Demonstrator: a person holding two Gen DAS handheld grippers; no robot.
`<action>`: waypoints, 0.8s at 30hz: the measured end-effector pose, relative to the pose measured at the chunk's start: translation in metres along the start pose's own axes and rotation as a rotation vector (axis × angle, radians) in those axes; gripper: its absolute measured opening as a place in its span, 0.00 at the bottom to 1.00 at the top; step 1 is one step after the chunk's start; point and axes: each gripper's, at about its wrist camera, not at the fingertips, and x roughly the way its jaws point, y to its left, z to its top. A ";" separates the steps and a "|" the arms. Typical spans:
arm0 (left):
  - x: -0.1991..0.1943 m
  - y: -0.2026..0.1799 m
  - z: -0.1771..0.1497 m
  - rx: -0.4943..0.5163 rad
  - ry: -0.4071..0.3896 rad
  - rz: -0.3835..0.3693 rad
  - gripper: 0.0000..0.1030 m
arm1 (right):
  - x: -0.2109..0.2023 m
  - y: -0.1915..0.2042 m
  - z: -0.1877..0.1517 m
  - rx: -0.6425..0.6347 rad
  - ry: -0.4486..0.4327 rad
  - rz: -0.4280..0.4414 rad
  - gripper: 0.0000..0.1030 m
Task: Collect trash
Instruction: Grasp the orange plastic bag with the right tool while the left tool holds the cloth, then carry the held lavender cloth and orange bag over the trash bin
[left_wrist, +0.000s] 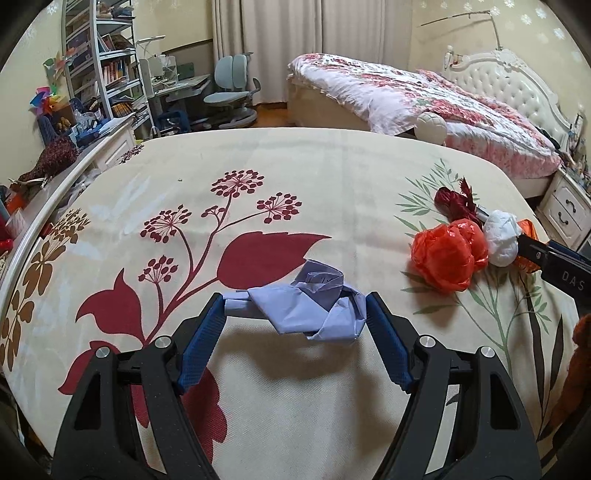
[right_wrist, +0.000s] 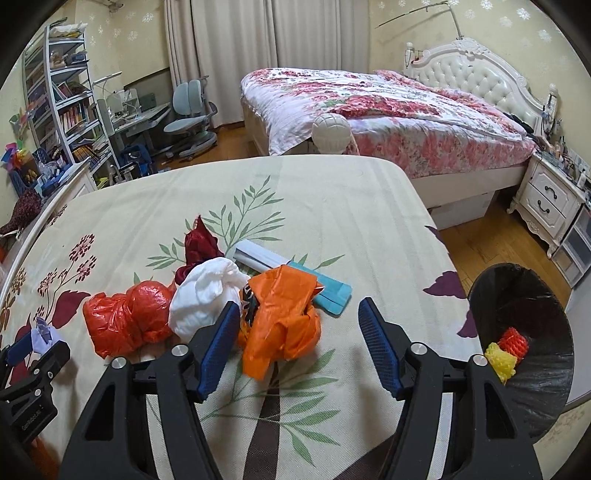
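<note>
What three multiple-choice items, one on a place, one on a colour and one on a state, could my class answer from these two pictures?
1. Where is the black bin?
A. on the bed
B. beside the table's right edge
C. under the desk

2. What colour is the paper between the left gripper's fingers?
A. pale blue
B. green
C. yellow

3. How is the right gripper?
A. shut on the white wad
B. open
C. shut on a book

Key: 1 B, the bin stands off the table's right side; 2 A, the crumpled sheet is pale blue; 3 B, its right finger touches nothing.
</note>
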 end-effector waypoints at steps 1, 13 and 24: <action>0.001 0.000 0.000 -0.003 0.001 -0.003 0.72 | 0.001 0.001 -0.001 0.000 0.005 0.002 0.57; -0.002 0.001 -0.002 -0.014 -0.002 -0.020 0.72 | -0.007 0.004 -0.016 -0.016 0.029 0.038 0.36; -0.016 -0.026 -0.014 0.017 -0.005 -0.070 0.72 | -0.039 -0.026 -0.032 0.016 -0.003 0.015 0.36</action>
